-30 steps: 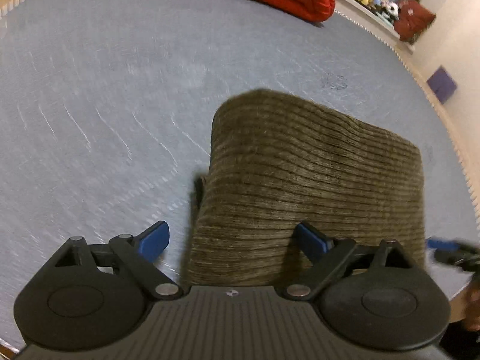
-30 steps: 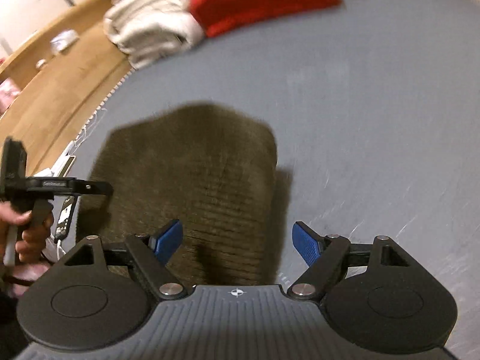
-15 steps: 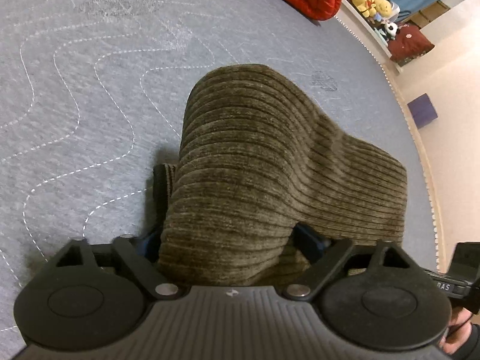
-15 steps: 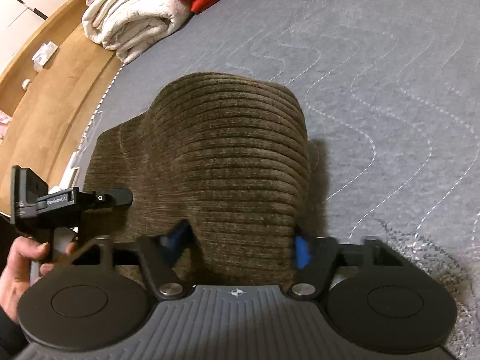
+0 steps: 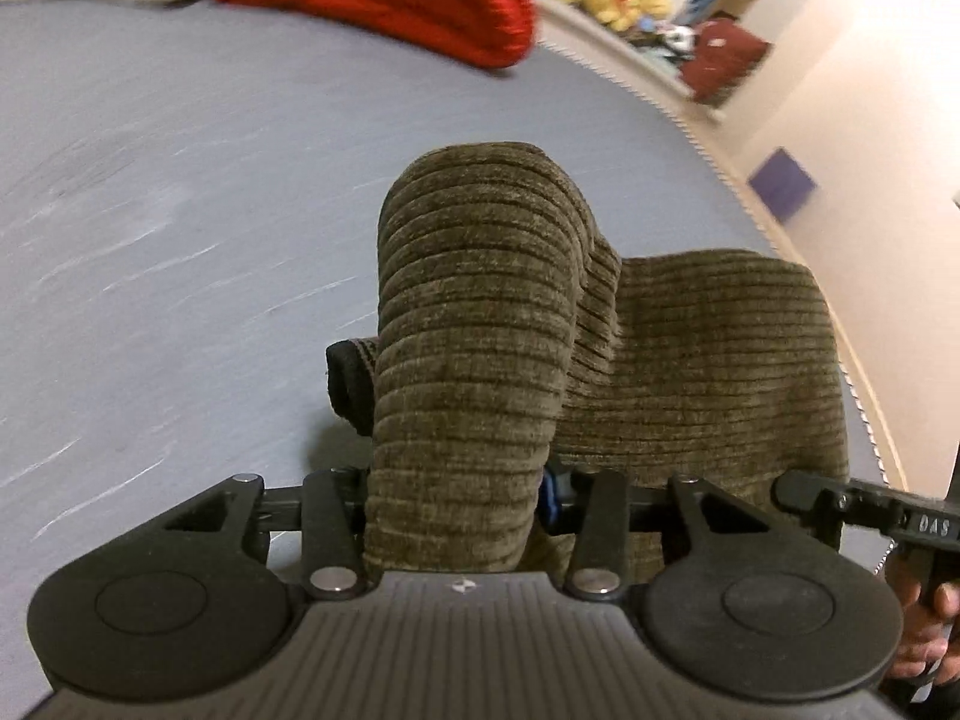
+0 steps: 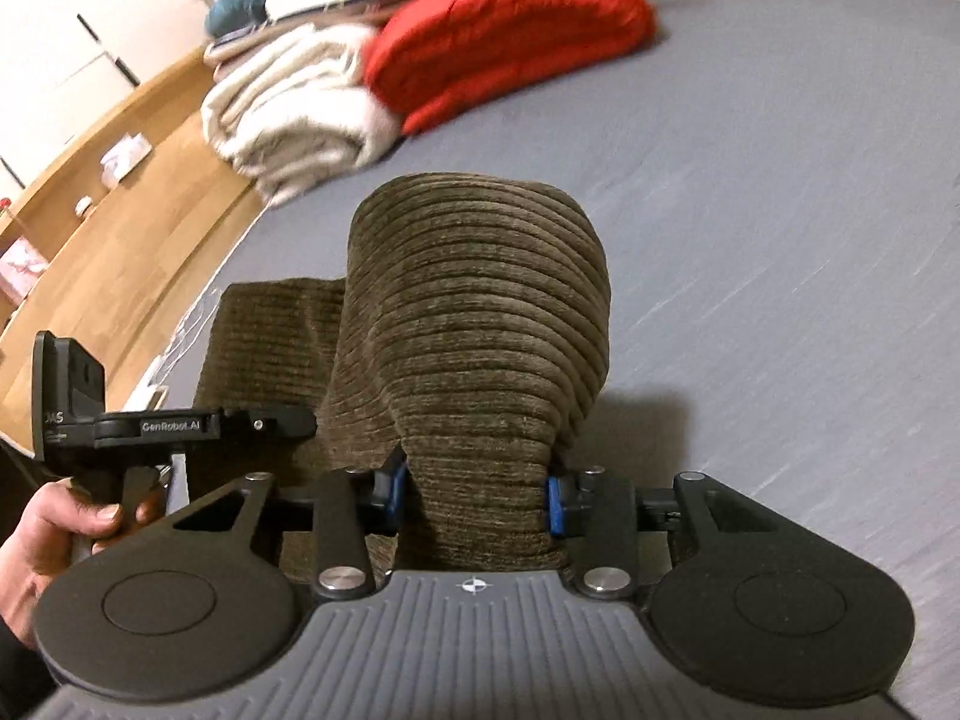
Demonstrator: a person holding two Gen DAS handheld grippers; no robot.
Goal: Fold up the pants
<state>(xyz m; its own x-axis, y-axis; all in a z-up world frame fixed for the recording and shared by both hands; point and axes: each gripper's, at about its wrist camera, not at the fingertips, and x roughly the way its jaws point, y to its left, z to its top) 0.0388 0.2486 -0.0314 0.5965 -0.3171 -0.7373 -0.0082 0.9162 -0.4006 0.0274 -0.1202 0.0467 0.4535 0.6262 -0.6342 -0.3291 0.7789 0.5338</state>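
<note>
So this is the pick-up part of a fold. The brown corduroy pants [image 5: 480,324] are already a compact, partly folded bundle sitting on the grey quilted bed [image 5: 180,210], near the edge closest to the person. Both grippers have a near corner of the bundle each.

Left gripper [image 5: 456,498]: the jaws have just been closing and now pinch a thick bunch of the corduroy, about half shut because the fabric fills the gap. The cloth rises in a hump in front of it, so that corner is lifted off the bed. A dark inner hem pokes out on its left side.

Right gripper [image 6: 474,498]: same story, jaws have just been closing, blue pads pressed on both sides of a fat wad of the pants, which bulges up and forward. In this view you can see the other gripper held in the person's hand [image 6: 54,534] just beside it on the left.

The far part of the pants is on the bed, well short of the red blanket [image 6: 510,30] and the cream blanket [image 6: 300,114] stacked at the far side.

My guess for the next move: carry both corners up and forward together, evenly, so the near edge lands on the far edge. Main risk is the thick layers slipping out or the bundle dragging instead of folding.
</note>
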